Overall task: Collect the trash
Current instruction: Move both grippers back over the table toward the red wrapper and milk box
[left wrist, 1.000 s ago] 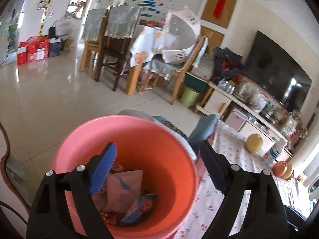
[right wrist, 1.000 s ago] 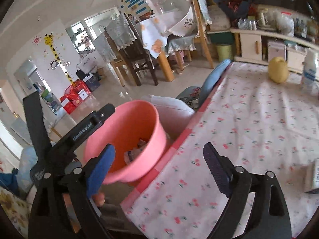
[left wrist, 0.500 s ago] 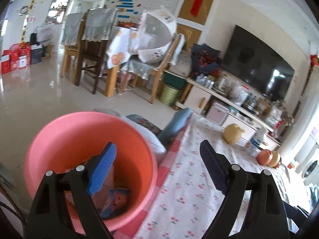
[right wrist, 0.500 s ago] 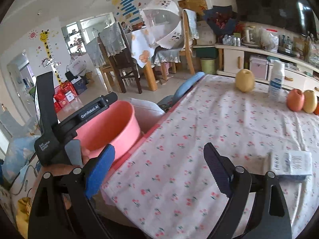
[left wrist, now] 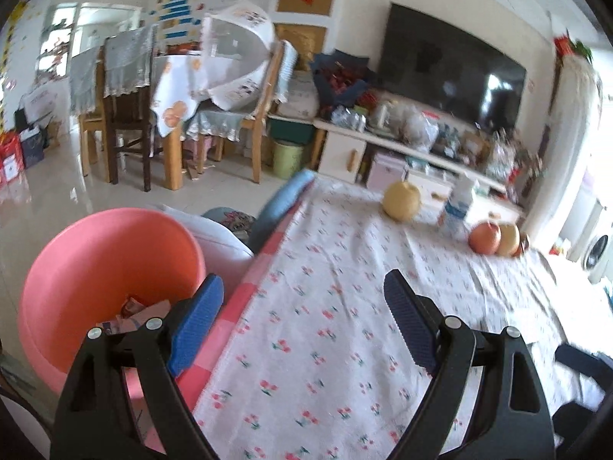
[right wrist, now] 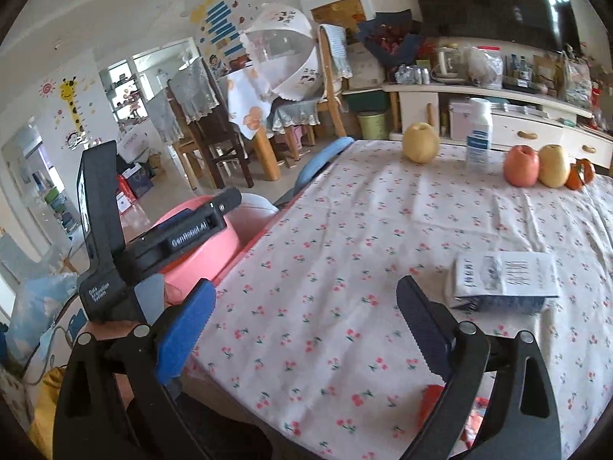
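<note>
A pink plastic bin [left wrist: 103,268] stands off the table's left edge with wrappers and paper scraps [left wrist: 134,314] inside; it also shows in the right wrist view [right wrist: 207,241]. My left gripper [left wrist: 302,322] is open and empty over the table edge, right of the bin. My right gripper [right wrist: 302,329] is open and empty above the cherry-print tablecloth [right wrist: 345,253]. A white and blue paper packet [right wrist: 502,280] lies to its right. A red wrapper [right wrist: 433,402] lies at the table's near edge, partly hidden by my right finger.
A yellow pear [right wrist: 421,142], a white bottle [right wrist: 479,134], an apple [right wrist: 521,165] and more fruit stand along the far side of the table. A blue chair back [left wrist: 283,199] sits at the left edge. A dining table and chairs [left wrist: 161,96] stand beyond.
My left gripper has swung right, from above the bin's mouth to over the table edge. My right gripper has moved right too, bringing the packet and fruit into view.
</note>
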